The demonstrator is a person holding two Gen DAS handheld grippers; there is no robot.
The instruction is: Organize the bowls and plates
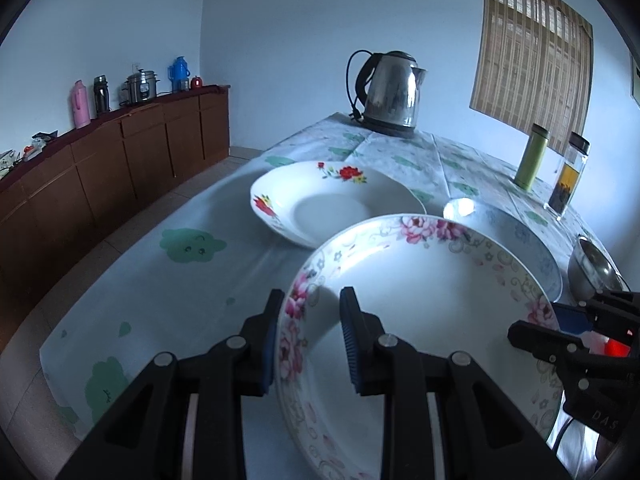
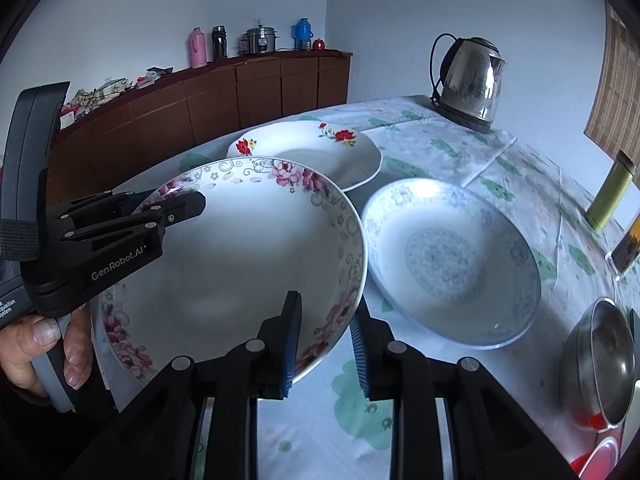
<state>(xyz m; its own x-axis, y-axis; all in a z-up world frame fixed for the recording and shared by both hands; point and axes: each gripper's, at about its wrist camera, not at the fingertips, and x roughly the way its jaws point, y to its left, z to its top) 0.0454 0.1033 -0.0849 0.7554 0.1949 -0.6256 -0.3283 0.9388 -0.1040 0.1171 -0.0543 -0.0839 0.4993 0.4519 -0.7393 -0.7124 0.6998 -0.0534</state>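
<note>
A pink-flowered plate [image 1: 420,300] is held up off the table, tilted, by both grippers. My left gripper [image 1: 310,316] is shut on its left rim. My right gripper [image 2: 326,328] is shut on its right rim, and the plate shows in that view too [image 2: 240,256]. The left gripper also shows in the right wrist view [image 2: 176,206]. A red-flowered plate [image 1: 332,204] lies on the table behind. A blue-patterned bowl [image 2: 452,260] lies to the right, partly under the held plate.
A steel kettle [image 1: 390,92] stands at the table's far end. A green flask [image 1: 530,156] and a glass jar [image 1: 568,176] stand at the right edge. A steel bowl [image 2: 600,364] sits at the near right. A wooden sideboard [image 1: 100,160] lines the left wall.
</note>
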